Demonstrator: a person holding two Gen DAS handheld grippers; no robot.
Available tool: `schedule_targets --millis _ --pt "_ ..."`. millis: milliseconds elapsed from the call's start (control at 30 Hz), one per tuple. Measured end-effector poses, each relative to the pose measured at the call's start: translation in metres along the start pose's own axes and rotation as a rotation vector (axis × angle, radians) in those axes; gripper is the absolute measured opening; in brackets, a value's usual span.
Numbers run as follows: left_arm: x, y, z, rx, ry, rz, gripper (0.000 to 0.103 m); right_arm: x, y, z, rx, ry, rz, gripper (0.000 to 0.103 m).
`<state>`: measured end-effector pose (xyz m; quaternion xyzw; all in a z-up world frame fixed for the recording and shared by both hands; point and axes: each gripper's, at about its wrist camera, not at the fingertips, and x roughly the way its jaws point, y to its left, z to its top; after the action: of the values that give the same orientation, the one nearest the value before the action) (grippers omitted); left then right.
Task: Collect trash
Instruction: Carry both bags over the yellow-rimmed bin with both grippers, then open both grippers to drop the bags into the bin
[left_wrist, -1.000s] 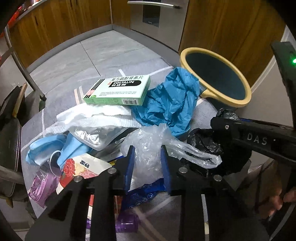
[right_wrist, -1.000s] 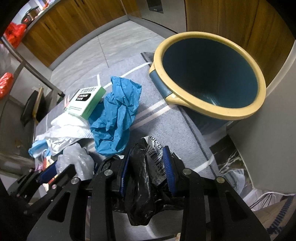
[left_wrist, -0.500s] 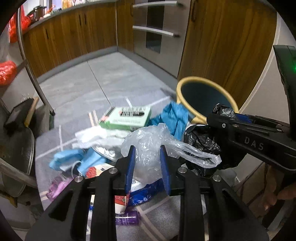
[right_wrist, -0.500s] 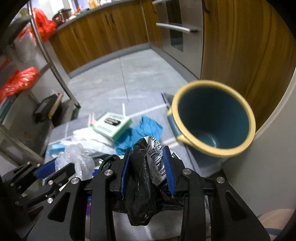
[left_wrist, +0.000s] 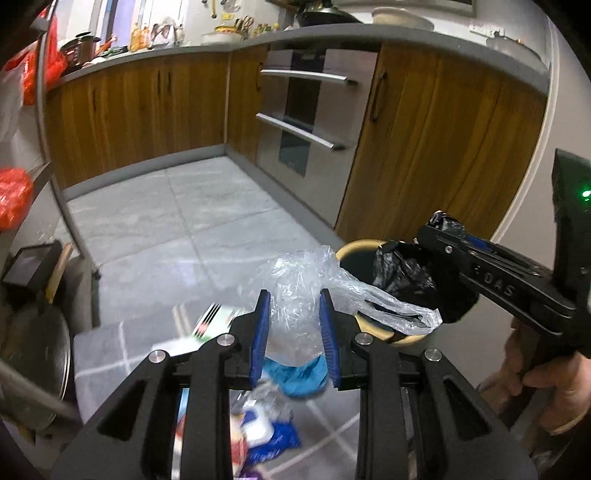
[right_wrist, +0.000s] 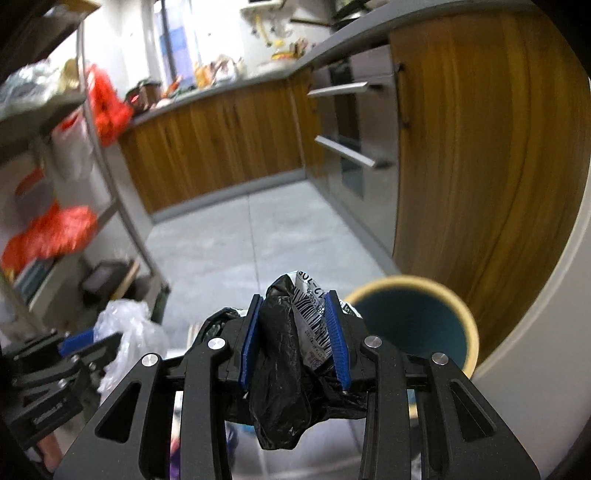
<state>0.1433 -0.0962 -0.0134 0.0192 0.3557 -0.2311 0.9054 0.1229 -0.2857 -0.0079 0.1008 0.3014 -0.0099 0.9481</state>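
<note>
Wooden cabinets (left_wrist: 436, 147) behind the bin (right_wrist: 413, 325); blue glove (left_wrist: 299, 373) lies below.

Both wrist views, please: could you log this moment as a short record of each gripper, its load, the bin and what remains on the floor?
left gripper: shut on clear plastic bag
right gripper: shut on black bag, which carries a barcode label
bin: upright, open, nothing seen inside
floor: blue glove, green box, blurred wrappers

Left gripper (left_wrist: 294, 334) pinched shut on clear plastic bag (left_wrist: 295, 295) — angled downward. Right gripper (right_wrist: 293, 339) clamped on black bag (right_wrist: 279, 369) — person's hand (left_wrist: 554, 384) on its grip.
</note>
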Motion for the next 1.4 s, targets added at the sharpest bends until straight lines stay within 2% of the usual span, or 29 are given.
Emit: schedule_targets --millis 167,367,667,967,1167,1200,1267,1400 --pt "0.035 -0.022 0.037 0.027 0.010 -0.041 0.026 0.023 -0.045 0.022 0.090 -0.014 -0.090 0.036" --pt "0.092 -0.056 0.056 0.092 0.062 -0.075 0.026 0.054 -0.090 0.026 0.160 0.013 -0.190 0.036" --pt "0.192 -0.093 0.042 0.150 0.197 -0.097 0.026 0.109 -0.125 0.027 0.138 0.112 -0.303 0.036" --pt "0.241 -0.117 0.026 0.246 0.266 -0.090 0.027 0.154 -0.148 0.012 0.165 0.210 -0.343 0.036" --pt "0.253 -0.112 0.023 0.196 0.288 -0.111 0.030 0.162 -0.152 0.015 0.188 0.219 -0.339 0.037" --pt "0.252 -0.111 0.022 0.203 0.288 -0.107 0.030 0.162 -0.152 0.015 0.191 0.221 -0.337 0.039" --pt "0.252 -0.111 0.021 0.215 0.281 -0.103 0.035 0.155 -0.152 0.011 0.195 0.219 -0.336 0.053" --pt "0.249 -0.111 0.021 0.221 0.271 -0.091 0.040 0.151 -0.150 0.010 0.192 0.207 -0.334 0.067"
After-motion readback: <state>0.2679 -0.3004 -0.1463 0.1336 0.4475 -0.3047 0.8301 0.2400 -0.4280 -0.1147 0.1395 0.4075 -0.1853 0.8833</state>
